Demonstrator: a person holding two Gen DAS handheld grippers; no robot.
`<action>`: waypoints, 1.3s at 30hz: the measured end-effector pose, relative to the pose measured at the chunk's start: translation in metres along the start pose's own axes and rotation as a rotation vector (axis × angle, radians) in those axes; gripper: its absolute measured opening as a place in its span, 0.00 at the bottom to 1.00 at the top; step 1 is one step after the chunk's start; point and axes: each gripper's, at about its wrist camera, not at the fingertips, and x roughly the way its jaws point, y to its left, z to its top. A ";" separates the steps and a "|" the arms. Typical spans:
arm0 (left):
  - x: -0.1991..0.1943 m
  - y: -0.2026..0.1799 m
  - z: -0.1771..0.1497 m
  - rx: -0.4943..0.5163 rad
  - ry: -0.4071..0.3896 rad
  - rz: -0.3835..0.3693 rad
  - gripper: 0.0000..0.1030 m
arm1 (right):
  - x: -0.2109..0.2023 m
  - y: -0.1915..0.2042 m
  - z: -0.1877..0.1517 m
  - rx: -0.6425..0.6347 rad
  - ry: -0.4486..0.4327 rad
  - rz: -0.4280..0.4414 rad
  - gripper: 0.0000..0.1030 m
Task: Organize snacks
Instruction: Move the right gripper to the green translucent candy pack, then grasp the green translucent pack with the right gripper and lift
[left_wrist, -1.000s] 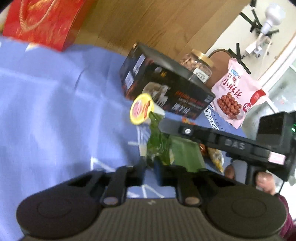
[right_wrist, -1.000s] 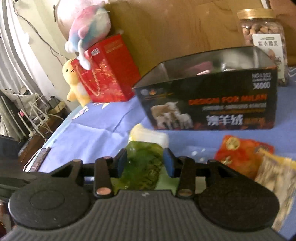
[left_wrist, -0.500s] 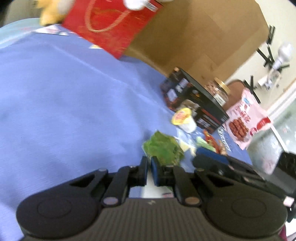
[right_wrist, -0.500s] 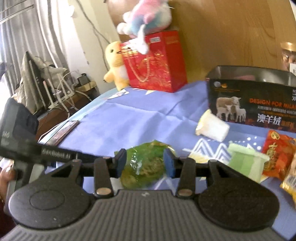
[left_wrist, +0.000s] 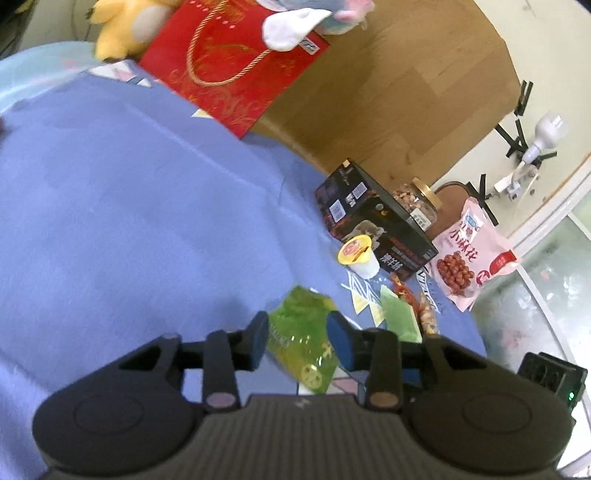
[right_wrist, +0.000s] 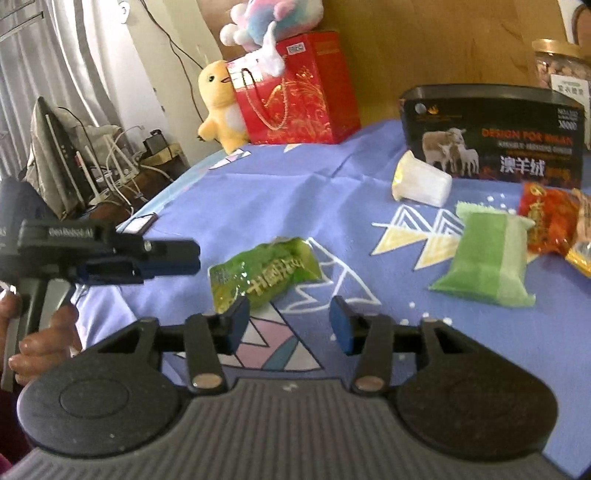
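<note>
A: Where's the glossy green snack packet (right_wrist: 263, 273)?
B: Lying flat at centre frame in the right wrist view, crinkled, yellow lettering up.

A: The rest?
B: To the right: a matte green wrapped bar (right_wrist: 485, 254), a red packet (right_wrist: 546, 221), a white jelly cup (right_wrist: 421, 181) tipped on its side before the open black box (right_wrist: 495, 136).

Both grippers share one build: a ribbed dark grey body, two round black discs at the sides, and black linkage arms with pale metal pins. The left gripper (left_wrist: 298, 341) and right gripper (right_wrist: 287, 322) each end in fingers (right_wrist: 340, 325) faced with blue pads. From the right wrist view, the left gripper's black housing carries faint white lettering and a silver screw; a bare-skinned hand (right_wrist: 40, 338) wraps its grey handle.
</note>
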 end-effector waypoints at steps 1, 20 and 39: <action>0.003 0.000 0.001 0.001 0.007 0.000 0.39 | -0.001 0.000 0.000 -0.001 -0.006 -0.007 0.53; 0.006 0.022 -0.020 -0.111 0.086 -0.127 0.38 | 0.038 -0.033 0.031 0.280 0.081 0.205 0.25; 0.008 0.023 -0.013 -0.118 0.069 -0.129 0.47 | 0.021 -0.037 0.005 0.486 0.106 0.314 0.18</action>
